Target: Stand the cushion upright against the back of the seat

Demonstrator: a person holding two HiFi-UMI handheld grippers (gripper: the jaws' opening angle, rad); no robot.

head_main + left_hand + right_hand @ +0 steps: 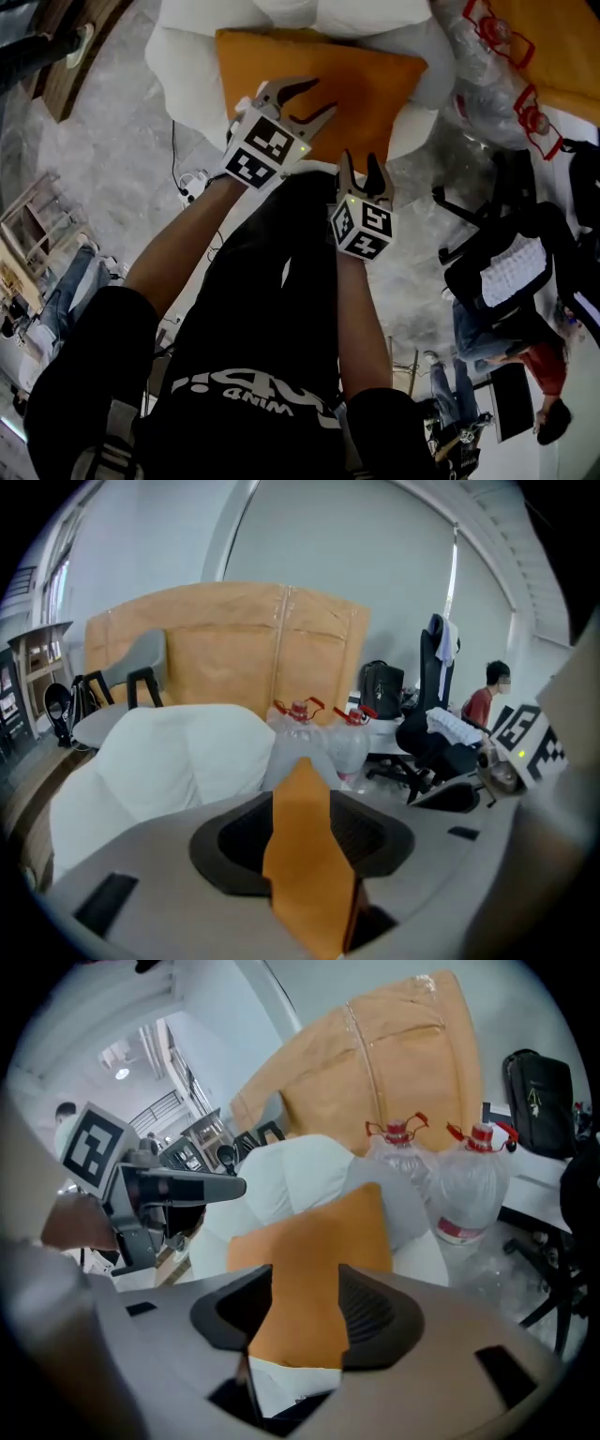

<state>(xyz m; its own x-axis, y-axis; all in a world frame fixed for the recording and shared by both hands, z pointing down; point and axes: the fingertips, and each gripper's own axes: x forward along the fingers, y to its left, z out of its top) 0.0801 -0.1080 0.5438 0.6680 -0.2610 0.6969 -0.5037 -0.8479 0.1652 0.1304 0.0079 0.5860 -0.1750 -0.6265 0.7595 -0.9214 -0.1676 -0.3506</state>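
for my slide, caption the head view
Left gripper and right gripper, jaws open, near the orange cushion lying on the white seat

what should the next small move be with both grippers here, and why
Probably lower the left gripper and the right gripper onto the near edge of the orange cushion, then close. The cushion lies flat on the white seat, not yet upright against the back. Both pairs of jaws stand apart, with the cushion showing between them, apparently ungripped.

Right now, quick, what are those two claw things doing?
Left gripper: open, gripping nothing; the orange cushion shows through the gap between its jaws.
Right gripper: open, gripping nothing, also aimed at the cushion.
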